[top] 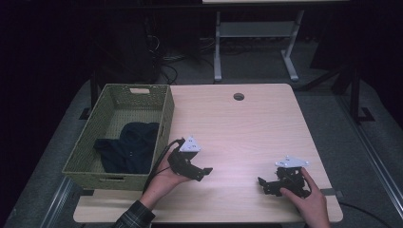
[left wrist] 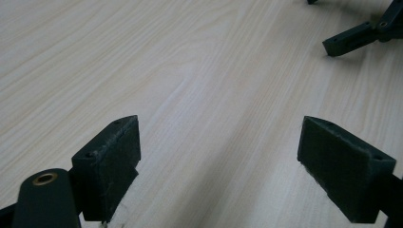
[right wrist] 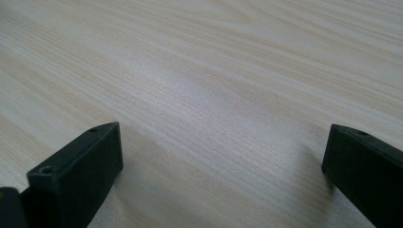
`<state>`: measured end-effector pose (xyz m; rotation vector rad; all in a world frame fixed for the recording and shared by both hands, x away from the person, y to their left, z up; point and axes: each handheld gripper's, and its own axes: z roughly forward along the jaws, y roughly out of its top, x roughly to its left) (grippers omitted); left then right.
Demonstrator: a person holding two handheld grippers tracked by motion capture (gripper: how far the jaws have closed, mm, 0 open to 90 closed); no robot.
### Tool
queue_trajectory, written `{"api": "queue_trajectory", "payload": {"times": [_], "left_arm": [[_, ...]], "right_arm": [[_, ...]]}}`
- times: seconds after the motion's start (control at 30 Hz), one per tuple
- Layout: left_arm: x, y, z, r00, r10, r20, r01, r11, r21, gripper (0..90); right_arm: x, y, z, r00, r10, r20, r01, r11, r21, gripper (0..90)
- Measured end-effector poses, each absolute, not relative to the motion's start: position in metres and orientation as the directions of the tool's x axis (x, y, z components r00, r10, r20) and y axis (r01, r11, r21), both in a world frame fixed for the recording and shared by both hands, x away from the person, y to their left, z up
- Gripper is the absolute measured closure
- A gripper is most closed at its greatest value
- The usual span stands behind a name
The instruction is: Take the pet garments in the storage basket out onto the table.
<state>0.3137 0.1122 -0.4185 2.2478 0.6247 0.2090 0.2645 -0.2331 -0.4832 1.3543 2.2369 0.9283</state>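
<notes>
On the near half of the table: both grippers low over bare wood, the woven basket at the left edge.
Left gripper (top: 202,172): jaws spread wide with nothing between them; in its own view (left wrist: 219,164) the pads frame plain wood grain.
Right gripper (top: 267,184): jaws likewise wide apart and empty; its own view (right wrist: 221,166) shows wood between them.
Dark garment (top: 127,146): bunched inside the green basket (top: 164,114), against the floor near its front half, well apart from both grippers.
Table (top: 247,128): pale wood, with a round cable hole (top: 238,96) near the far edge.
Step in hand (judged): grippers parked open beside the basket; the cloth appears to be the nearest thing to work on.
Doing it well: bring the left gripper over the basket rim from above, keep the jaws wide until they straddle a raised fold, then close on the fold rather than a flat patch.
Hard to make out: the garment's type and edges, dark on dark; the basket floor beneath it.
Cut off: the person's forearms at the bottom edge of the high view.
</notes>
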Motion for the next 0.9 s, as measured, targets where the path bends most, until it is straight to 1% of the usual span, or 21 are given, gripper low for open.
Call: {"api": "queue_trajectory", "payload": {"times": [0.17, 0.33, 0.9], "left_arm": [[0.313, 0.112, -0.411, 0.87, 0.493, -0.033, 0.357, -0.581, 0.732, 14.0], [0.314, 0.112, -0.406, 0.866, 0.499, -0.043, 0.36, -0.56, 0.746, 14.0], [0.318, 0.113, -0.391, 0.873, 0.487, -0.034, 0.341, -0.559, 0.756, 14.0]], "right_arm": [[0.264, -0.233, -0.483, -0.471, 0.882, 0.027, 0.642, 0.322, 0.696, 0.0], [0.264, -0.233, -0.483, -0.472, 0.881, 0.027, 0.641, 0.322, 0.696, 0.0], [0.264, -0.233, -0.483, -0.469, 0.883, 0.029, 0.645, 0.319, 0.695, 0.0]]}}
